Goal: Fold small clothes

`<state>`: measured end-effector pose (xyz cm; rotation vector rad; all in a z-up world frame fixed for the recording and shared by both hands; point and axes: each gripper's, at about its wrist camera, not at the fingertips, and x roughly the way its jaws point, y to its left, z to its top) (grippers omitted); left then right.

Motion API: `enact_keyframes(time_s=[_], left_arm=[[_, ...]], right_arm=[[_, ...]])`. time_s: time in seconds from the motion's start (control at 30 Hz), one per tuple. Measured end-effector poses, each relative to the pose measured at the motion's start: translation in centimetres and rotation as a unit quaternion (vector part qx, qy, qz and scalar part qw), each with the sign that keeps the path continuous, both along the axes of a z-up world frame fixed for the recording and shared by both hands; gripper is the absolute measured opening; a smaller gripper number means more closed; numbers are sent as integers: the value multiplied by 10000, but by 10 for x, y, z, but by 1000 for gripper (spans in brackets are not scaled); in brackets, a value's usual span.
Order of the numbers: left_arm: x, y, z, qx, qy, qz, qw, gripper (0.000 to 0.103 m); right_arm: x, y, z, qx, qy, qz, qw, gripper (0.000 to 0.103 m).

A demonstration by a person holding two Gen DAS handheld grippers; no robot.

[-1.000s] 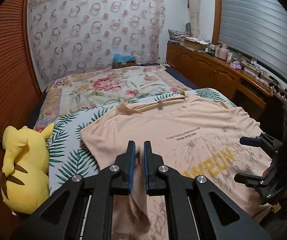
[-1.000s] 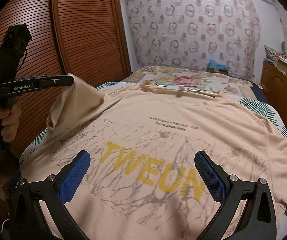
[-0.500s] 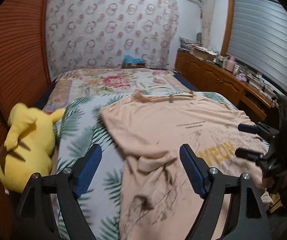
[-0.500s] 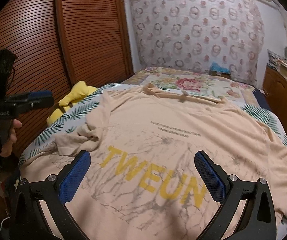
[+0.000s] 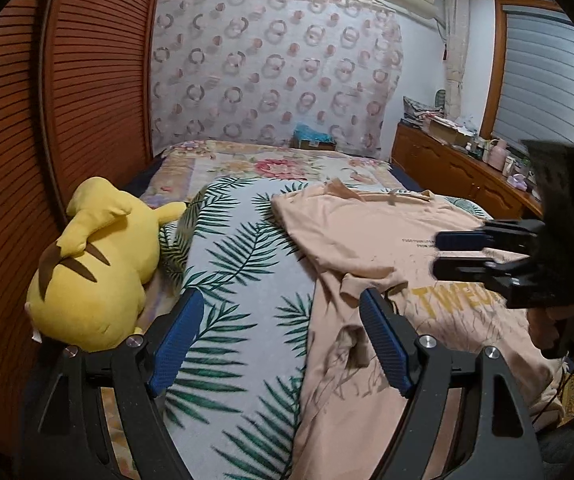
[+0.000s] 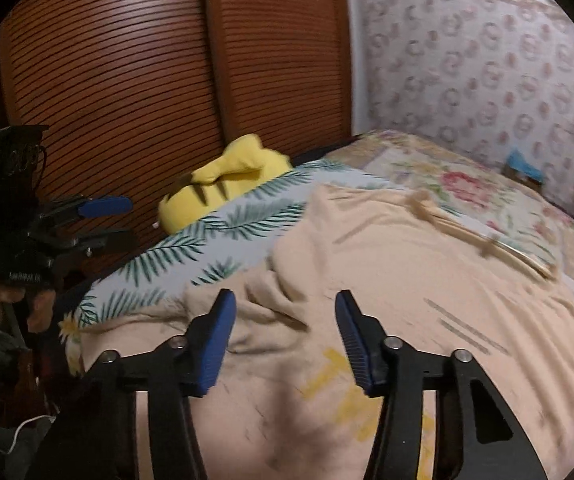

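Observation:
A peach T-shirt point(image 5: 371, 240) with yellow lettering lies face up on the bed; its left sleeve point(image 5: 367, 284) is folded inward and crumpled on the body. The shirt also fills the right wrist view point(image 6: 407, 280). My left gripper point(image 5: 279, 336) is open and empty, held over the leaf-print sheet at the shirt's left edge. My right gripper point(image 6: 283, 332) is open and empty, just above the crumpled sleeve point(image 6: 263, 300). It shows in the left wrist view point(image 5: 439, 256), and the left gripper shows in the right wrist view point(image 6: 115, 220).
A yellow plush toy point(image 5: 91, 268) lies at the bed's left edge against a brown slatted wardrobe point(image 5: 47, 120). A floral quilt point(image 5: 271, 164) covers the far bed. A wooden cabinet point(image 5: 459, 172) with clutter stands along the right wall.
My left gripper let go of the sleeve, which dropped onto the shirt, then opened and drew back to the left. My right gripper swung left toward the sleeve, its jaws narrower.

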<state>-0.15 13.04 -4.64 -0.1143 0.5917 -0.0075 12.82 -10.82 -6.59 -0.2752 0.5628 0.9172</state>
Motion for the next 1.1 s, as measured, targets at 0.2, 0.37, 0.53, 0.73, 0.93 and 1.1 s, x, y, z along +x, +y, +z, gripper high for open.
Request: enact_keyframes(time_s=[0.2,0.37,0.53,0.73,0.93,1.1], left_arm=[[-8,3,-5,64,33,71,9999,81],[-10,3,-8,4,78,54,10000,81],[-10,-1,-8,-3,86,21,10000,81],[-7,-7,-8,5,100,-12,9999,81],[1,-13,-11,78,136,-82,9998,81],[13,-16,-12,148,185,-177,9996,81]], right_arm=[[24,44,-22,-369,325,458,9977,43],[45,72,-51,-992,346,379,9937,38],[51,73,-56,-1056,151,179,9941,6],[46,44,-32,-440,91,-151,9989,5],[33,1,-20,-135,-32,-765,9970,5],[40,-13,-37,-258,142,-1355,9903,5]])
